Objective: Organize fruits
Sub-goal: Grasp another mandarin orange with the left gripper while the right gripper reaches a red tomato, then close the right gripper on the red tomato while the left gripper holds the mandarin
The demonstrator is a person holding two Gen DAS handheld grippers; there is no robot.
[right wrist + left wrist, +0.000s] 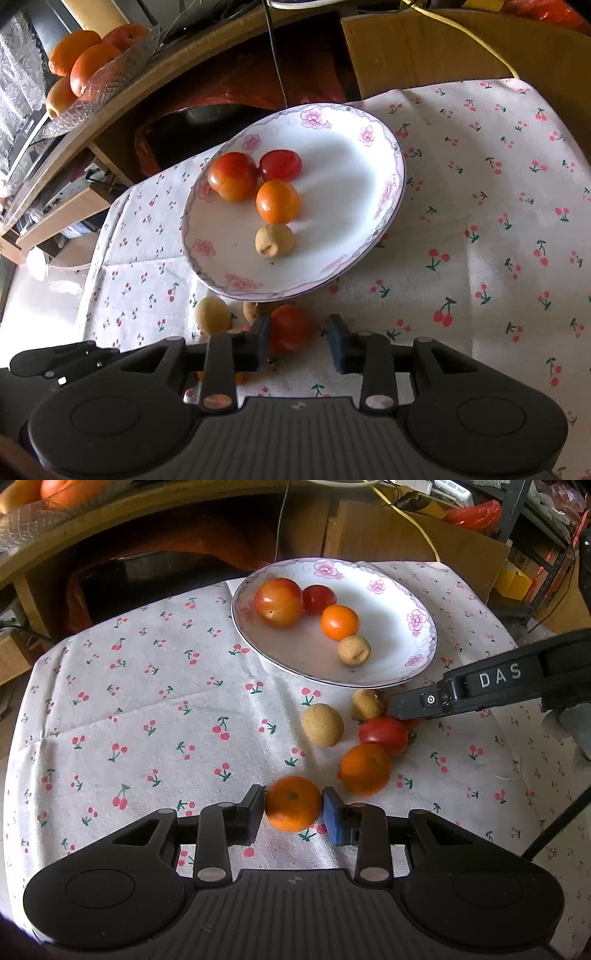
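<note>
In the left wrist view my left gripper (293, 812) is shut on a small orange (293, 804) that rests on the cherry-print cloth (147, 701). Another orange (365, 769), a red fruit (384, 734) and two tan fruits (322, 724) (368, 703) lie just beyond it. The flowered plate (388, 653) holds several fruits. My right gripper (395, 709) reaches in from the right to the red fruit. In the right wrist view the right gripper (299, 332) is open. The red fruit (293, 326) sits against its left finger (263, 338), with a gap on the other side.
A glass bowl of oranges (92, 66) stands on a wooden shelf at the far left. A brown board (406, 535) and a yellow cable (417, 524) are behind the plate. The cloth's left part (129, 738) has only its print on it.
</note>
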